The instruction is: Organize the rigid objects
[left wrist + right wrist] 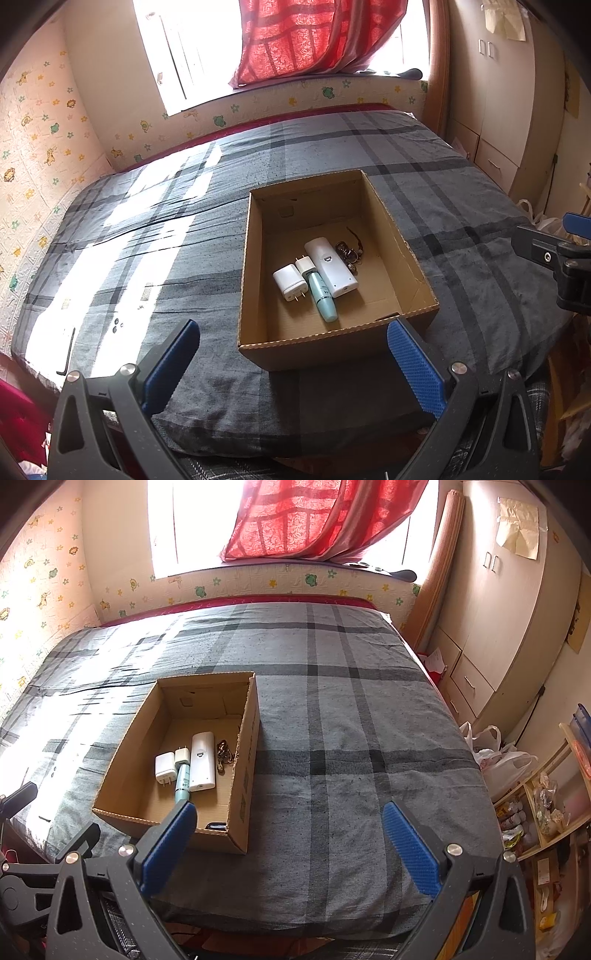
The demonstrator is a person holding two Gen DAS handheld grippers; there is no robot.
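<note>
- Grippers first: my left gripper (293, 363) hangs with its blue pads spread wide and nothing between them, just short of the near wall of the cardboard box (391, 225); my right gripper (290, 843) is equally agape and empty over bare blanket (351, 709).
- Inside the box, toward 12 o'clock from my left pads, lie two white chargers (290, 282), a teal tube (322, 297), a white remote (334, 267) and keys (347, 254).
- Small dark items (118, 325) sit at 10 o'clock on the sunlit blanket; I cannot identify them.
- I judge collecting nearly finished; next I'd swing left for those leftovers.
</note>
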